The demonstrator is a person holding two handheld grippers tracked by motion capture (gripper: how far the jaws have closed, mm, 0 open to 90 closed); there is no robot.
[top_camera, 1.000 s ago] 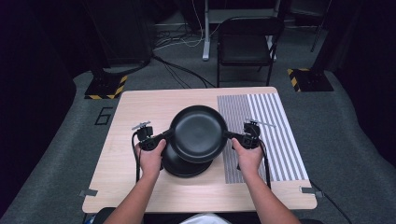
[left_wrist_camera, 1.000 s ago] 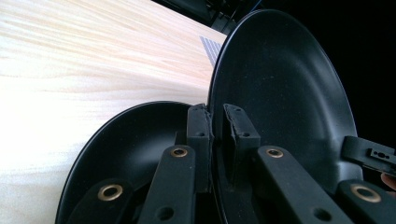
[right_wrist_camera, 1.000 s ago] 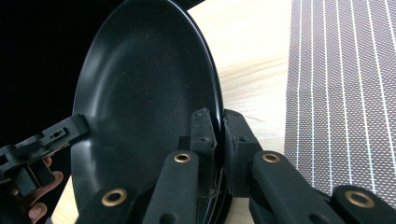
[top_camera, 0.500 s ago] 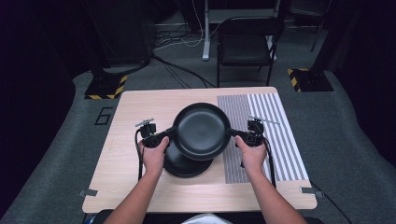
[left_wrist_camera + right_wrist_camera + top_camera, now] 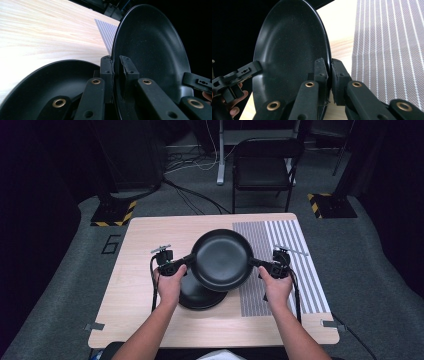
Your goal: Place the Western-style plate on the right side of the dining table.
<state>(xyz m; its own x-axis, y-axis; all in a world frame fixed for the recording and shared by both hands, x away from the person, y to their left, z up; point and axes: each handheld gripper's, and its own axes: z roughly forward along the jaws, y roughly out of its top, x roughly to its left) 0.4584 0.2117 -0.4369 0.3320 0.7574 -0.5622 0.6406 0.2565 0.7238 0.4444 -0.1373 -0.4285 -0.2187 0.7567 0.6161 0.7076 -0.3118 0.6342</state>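
I hold a black plate in the air above the table, one gripper on each side of its rim. My left gripper is shut on the plate's left edge; my right gripper is shut on its right edge. Below it, a second black plate rests on the wooden table, partly hidden by the lifted one. In the left gripper view this lower plate lies just beneath the jaws. The lifted plate hangs partly over the striped grey placemat.
The striped placemat covers the table's right part. Beyond the far edge stand a black folding chair and floor cables. Yellow-black marked bases sit on the floor at both far corners.
Both grippers have carried the upper plate a little to the right, so it now overlaps the striped placemat more. The lower plate has stayed in place.
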